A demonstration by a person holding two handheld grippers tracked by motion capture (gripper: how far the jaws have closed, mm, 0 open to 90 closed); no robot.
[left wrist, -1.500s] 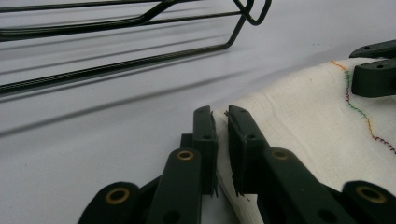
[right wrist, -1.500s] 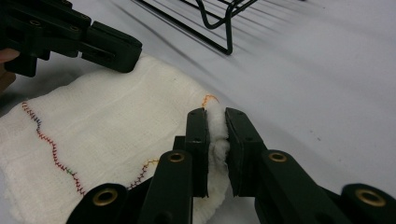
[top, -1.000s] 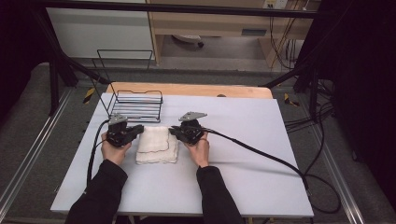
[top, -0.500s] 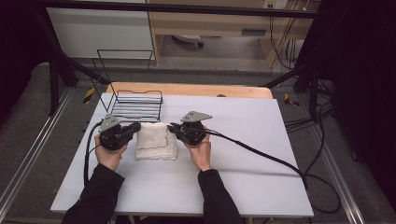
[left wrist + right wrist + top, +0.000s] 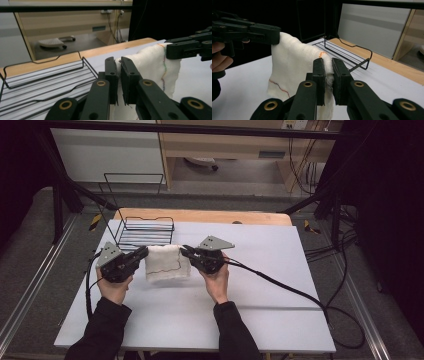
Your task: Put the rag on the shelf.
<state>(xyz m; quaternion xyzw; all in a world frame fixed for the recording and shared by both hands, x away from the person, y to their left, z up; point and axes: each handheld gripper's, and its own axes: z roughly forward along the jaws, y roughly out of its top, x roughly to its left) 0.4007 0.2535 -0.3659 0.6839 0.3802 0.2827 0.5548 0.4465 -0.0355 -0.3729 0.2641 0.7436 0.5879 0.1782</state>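
At the centre of the high view, a white knitted cloth with a thin line of coloured stitching (image 5: pixel 166 263) hung spread between the two grippers, lifted clear of the white desk (image 5: pixel 260 320). The left gripper (image 5: pixel 142 254), just left of centre in that frame, had its black jaws pinched nearly together on the cloth's left top corner; in the left gripper view the fabric (image 5: pixel 155 67) was squeezed in the narrow gap between the jaws. The right gripper (image 5: pixel 186 251), just right of centre, was closed the same way on the opposite top corner, and the right gripper view showed the cloth (image 5: pixel 292 65) bunched between its jaws and draping down from there.

Judged from this, the picking-up part was done: both corners were caught, the cloth was off the surface and opened out flat between the hands. What was left appeared to be the placing or folding itself. The black wire rack (image 5: pixel 145 231) stood just behind the cloth, upper left of centre in the high view, with nothing lying in it, so if the cloth was meant to go there, that step had not been done. Neither corner looked close to slipping.
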